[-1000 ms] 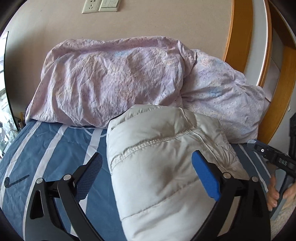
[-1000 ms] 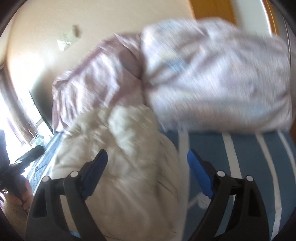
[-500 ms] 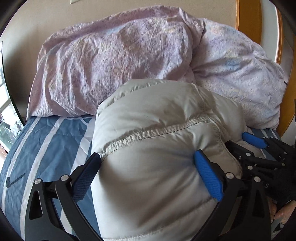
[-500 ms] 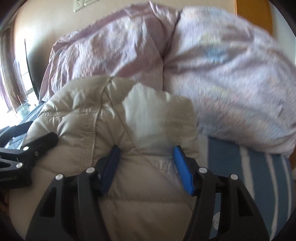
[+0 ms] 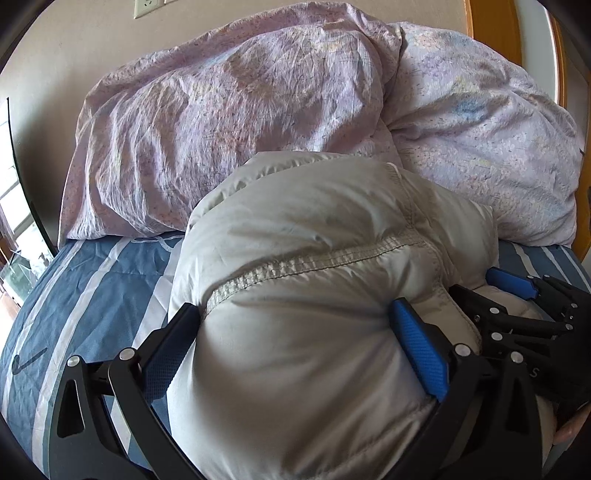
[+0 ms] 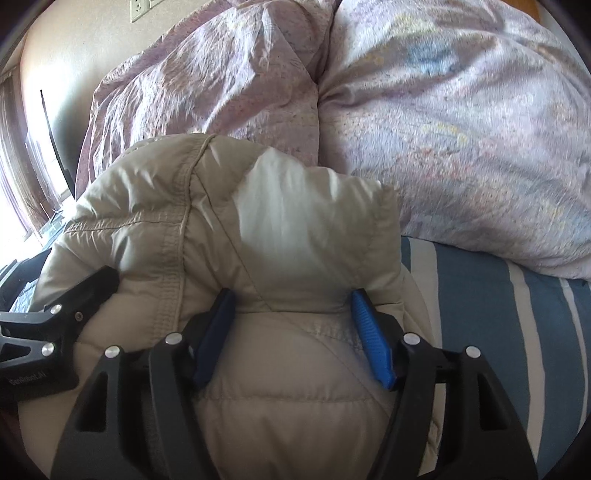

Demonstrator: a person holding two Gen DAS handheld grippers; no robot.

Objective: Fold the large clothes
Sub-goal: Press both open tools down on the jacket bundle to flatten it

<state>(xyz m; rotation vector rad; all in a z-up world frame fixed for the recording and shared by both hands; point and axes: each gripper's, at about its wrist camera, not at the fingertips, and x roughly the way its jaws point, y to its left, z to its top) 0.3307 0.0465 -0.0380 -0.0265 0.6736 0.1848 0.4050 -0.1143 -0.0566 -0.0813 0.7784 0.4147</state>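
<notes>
jacket (image 5: 314, 295) bundled on bed (image 5: 92, 288), quilt (image 5: 258, 110) at twelve o'clock; left gripper (image 5: 295, 339) and right gripper (image 6: 291, 332), jaws half-open and just closing, squeeze its bulk, likely pressing the fold flat; next, release.

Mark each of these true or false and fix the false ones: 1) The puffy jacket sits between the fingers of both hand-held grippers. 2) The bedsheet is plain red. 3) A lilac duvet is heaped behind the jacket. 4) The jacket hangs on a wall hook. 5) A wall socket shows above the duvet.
1) True: the puffy jacket bulges between the fingers of the left hand-held gripper and the right hand-held gripper.
2) False: the bedsheet is blue with white stripes.
3) True: the lilac duvet is heaped behind it.
4) False: it lies bunched on the bed.
5) True: the wall socket is at the top.
</notes>
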